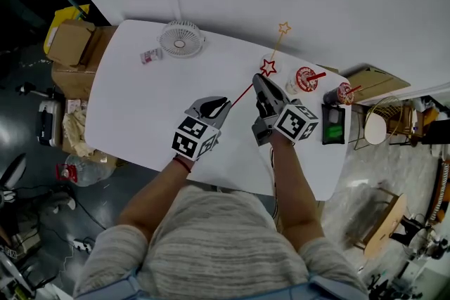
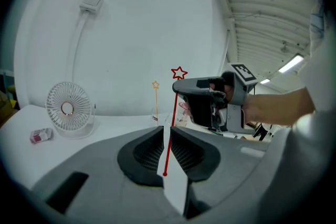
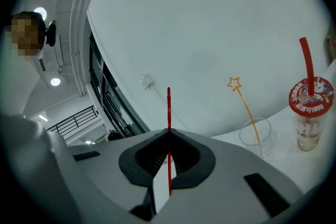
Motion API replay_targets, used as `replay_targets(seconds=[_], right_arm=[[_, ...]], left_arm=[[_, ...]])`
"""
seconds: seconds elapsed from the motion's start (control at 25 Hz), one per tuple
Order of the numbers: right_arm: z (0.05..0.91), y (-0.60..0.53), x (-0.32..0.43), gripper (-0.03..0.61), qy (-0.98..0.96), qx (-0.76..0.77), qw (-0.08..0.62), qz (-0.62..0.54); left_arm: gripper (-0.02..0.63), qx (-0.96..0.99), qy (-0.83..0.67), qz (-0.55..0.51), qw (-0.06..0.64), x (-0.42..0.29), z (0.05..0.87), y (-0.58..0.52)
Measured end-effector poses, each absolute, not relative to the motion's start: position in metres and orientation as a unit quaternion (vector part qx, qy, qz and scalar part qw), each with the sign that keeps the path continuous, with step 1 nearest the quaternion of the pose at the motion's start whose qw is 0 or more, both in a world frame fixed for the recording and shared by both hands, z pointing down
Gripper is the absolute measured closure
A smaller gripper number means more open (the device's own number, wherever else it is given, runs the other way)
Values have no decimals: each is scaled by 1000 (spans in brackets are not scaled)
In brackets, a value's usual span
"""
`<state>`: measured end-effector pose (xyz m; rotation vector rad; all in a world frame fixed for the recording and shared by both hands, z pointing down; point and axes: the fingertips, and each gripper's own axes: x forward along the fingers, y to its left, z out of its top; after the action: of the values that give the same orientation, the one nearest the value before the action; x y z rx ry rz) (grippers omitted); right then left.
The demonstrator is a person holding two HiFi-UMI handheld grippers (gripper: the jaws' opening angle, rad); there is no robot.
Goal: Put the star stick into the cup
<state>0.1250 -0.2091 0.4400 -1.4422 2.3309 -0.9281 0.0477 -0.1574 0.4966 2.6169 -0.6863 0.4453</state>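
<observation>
Left gripper (image 2: pixel 166 136) jaws slightly parted, red star stick (image 2: pixel 174 113) tail in gap; right gripper (image 3: pixel 168 136) jaws clamped on stick, above counter (image 1: pixel 140 116); cup (image 3: pixel 256 136) beyond.

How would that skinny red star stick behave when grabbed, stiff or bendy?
Probably light and slightly bendy: the red star stick is long and very thin, and the similar orange stick in the cup curves. It may pivot or slip, since the right gripper pinches it at one narrow spot.
</observation>
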Motion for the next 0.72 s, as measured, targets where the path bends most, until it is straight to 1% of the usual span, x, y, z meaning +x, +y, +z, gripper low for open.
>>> replay_targets(seconds=[0.72], right_arm=[[381,-257,214,567,768,-616,90,-152]], left_arm=[[583,923,-255,153,244,24,513,-146]])
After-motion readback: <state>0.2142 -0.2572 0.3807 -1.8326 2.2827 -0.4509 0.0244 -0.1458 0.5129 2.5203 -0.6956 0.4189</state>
